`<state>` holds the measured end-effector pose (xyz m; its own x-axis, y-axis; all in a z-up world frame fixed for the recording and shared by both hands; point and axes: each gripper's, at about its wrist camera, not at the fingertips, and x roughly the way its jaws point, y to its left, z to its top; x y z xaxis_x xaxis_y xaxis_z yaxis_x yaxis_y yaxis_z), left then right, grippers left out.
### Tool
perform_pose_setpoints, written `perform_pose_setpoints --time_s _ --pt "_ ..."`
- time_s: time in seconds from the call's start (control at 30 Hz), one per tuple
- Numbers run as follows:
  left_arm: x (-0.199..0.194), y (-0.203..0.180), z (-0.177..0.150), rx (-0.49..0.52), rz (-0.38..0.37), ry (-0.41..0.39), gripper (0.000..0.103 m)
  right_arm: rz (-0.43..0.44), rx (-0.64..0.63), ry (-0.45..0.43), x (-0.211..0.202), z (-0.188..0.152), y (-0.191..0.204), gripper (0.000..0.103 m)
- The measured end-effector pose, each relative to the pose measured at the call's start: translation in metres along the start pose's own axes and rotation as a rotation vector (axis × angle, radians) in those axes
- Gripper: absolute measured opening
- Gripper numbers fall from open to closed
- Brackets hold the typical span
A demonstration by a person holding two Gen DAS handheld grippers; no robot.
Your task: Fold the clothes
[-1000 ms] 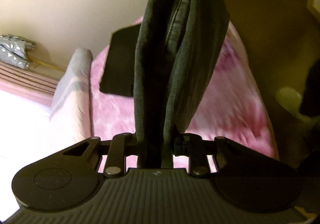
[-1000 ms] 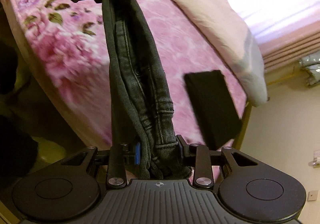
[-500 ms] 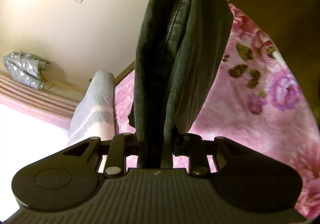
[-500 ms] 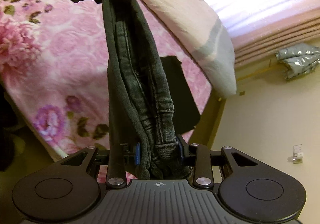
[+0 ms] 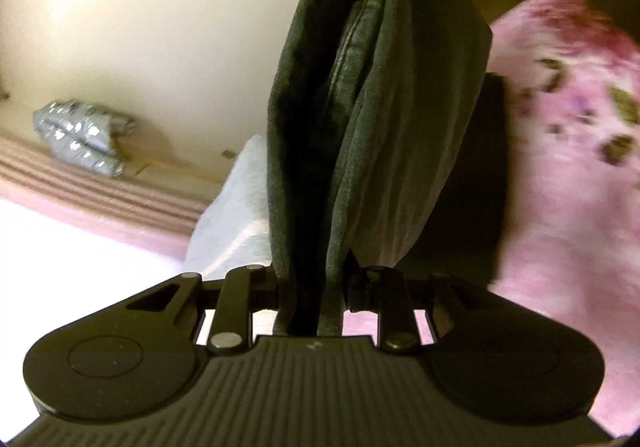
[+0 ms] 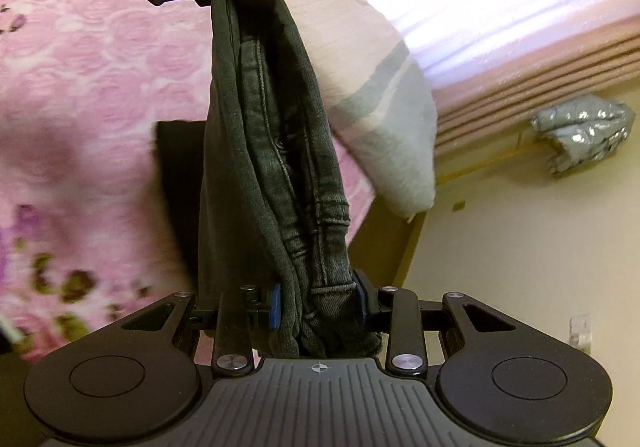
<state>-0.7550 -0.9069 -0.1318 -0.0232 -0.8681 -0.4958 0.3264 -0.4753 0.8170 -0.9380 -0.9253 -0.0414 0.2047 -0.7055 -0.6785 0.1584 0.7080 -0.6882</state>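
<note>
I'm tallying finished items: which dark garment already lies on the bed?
The flat black folded garment on the pink blanket; the grey jeans hang between the left gripper and right gripper.

Left claw (image 5: 310, 287) black, ribbed, silver screws; right claw (image 6: 318, 305) blue pads.

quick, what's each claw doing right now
Left claw: closed on one end of the dark jeans.
Right claw: closed on the other end of the jeans.

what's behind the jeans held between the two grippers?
A black folded item lies on the pink blanket behind the jeans, with a pillow beyond. The jeans cover part of the black item.
</note>
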Motion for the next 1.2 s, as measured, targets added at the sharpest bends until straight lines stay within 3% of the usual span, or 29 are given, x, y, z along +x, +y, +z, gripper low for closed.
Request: perform_pose_setpoints --time_s 0.1,0.2,0.3,0.43,0.57,0.8,0.93,1.07,1.2 --pt "0.040 0.009 0.009 -0.012 0.055 0.027 0.023 -0.063 -0.012 -0.042 0.039 -0.009 -0.028 0.033" --pt "0.082 0.013 0.016 -0.024 0.099 0.059 0.020 -0.141 -0.036 -0.080 0.092 -0.022 -0.027 0.033" --pt "0.130 -0.052 0.002 -0.021 -0.012 0.146 0.018 -0.119 -0.073 -0.071 0.158 -0.045 0.013 0.033" --pt "0.158 -0.130 -0.022 0.009 -0.138 0.224 0.018 0.058 -0.090 -0.036 0.217 -0.076 0.083 0.034" --pt "0.154 -0.149 -0.031 -0.028 -0.126 0.219 0.018 0.042 -0.092 -0.060 0.216 -0.094 0.118 0.037" --pt "0.147 -0.131 -0.030 -0.039 -0.125 0.191 0.013 0.071 -0.077 -0.079 0.210 -0.094 0.098 0.036" --pt "0.120 -0.133 -0.019 -0.060 -0.086 0.164 0.011 0.029 -0.046 -0.077 0.196 -0.098 0.098 0.036" --pt "0.124 -0.165 -0.019 -0.015 -0.160 0.188 0.012 0.038 -0.098 -0.042 0.207 -0.106 0.119 0.037" --pt "0.136 -0.180 -0.023 0.020 -0.181 0.205 0.015 0.011 -0.169 -0.033 0.212 -0.107 0.134 0.043"
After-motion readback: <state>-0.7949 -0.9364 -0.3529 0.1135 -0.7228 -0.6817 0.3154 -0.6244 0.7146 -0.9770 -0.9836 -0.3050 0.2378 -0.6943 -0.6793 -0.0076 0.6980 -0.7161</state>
